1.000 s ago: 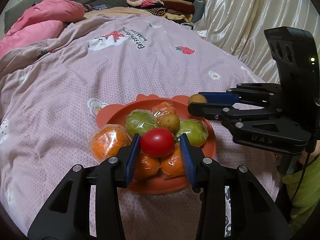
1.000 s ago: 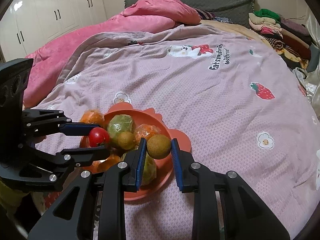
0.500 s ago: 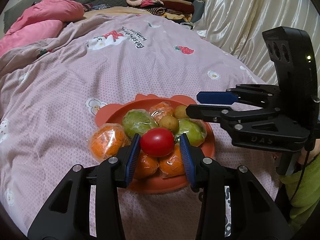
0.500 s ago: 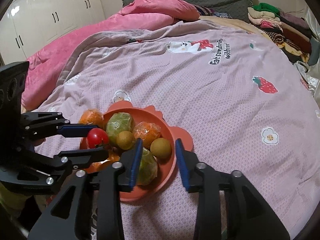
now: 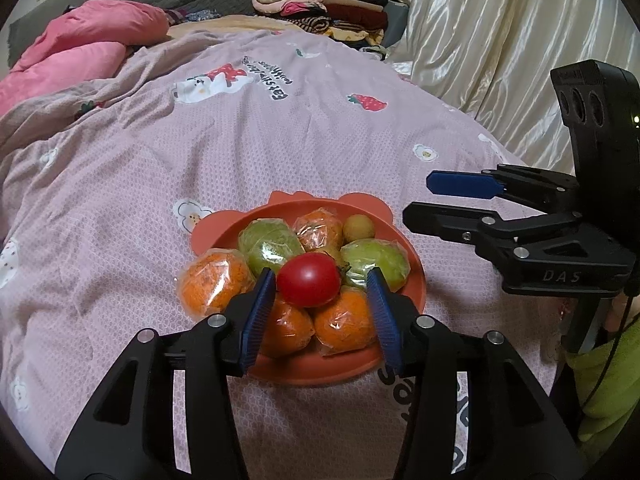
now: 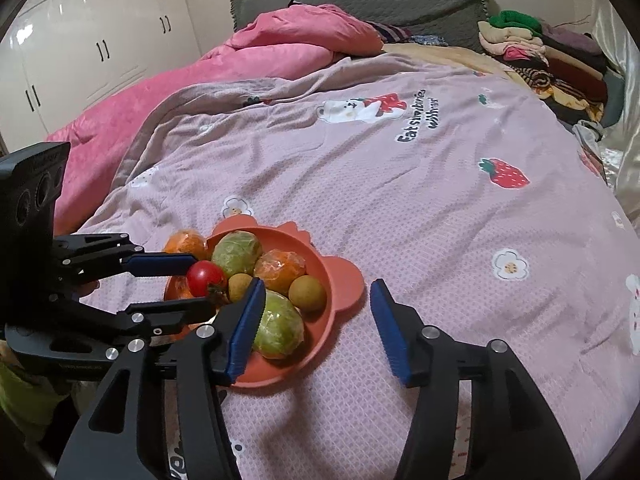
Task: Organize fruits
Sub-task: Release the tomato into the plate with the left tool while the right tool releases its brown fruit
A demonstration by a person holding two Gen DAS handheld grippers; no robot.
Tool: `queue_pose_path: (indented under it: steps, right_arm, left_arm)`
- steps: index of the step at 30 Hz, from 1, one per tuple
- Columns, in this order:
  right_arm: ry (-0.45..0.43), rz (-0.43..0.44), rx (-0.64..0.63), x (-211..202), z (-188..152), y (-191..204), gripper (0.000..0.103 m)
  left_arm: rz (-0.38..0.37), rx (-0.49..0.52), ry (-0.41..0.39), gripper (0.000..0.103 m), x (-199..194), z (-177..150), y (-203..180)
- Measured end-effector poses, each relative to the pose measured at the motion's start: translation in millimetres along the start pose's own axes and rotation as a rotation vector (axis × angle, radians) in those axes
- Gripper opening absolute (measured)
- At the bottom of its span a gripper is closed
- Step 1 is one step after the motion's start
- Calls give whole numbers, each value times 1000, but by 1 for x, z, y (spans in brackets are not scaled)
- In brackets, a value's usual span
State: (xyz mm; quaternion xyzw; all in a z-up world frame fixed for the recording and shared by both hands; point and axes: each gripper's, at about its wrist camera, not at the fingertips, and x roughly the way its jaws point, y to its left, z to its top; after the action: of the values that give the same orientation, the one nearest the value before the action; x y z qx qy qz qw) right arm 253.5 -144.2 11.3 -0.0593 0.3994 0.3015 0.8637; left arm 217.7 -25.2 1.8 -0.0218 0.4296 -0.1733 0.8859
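Both views sit just behind their own fingers, looking forward and down over a bed. The left gripper (image 5: pixel 320 300) camera faces the plate (image 5: pixel 320 368) of fruit from close by, curtains to its right. The right gripper (image 6: pixel 316 320) camera looks from the plate's other side toward the wardrobe. Both share the plate, the bedspread (image 6: pixel 400 208) and each other's gripper

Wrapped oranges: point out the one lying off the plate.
The wrapped orange at the plate's left edge by the left gripper; it rests on the bedspread, while the others sit inside the plate.
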Motion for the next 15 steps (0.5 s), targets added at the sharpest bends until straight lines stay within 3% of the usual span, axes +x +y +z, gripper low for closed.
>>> queue_pose_path:
  steps: [7,15]
  right_arm:
    - [-27,-14,17,-14,-3,-4,62]
    - [-86,-17,43,-42,-10,-1,79]
  left_arm:
    - [1,-2,-19,43,-7,3,-2]
    - [32,-9,-72,61,-28,7,-4]
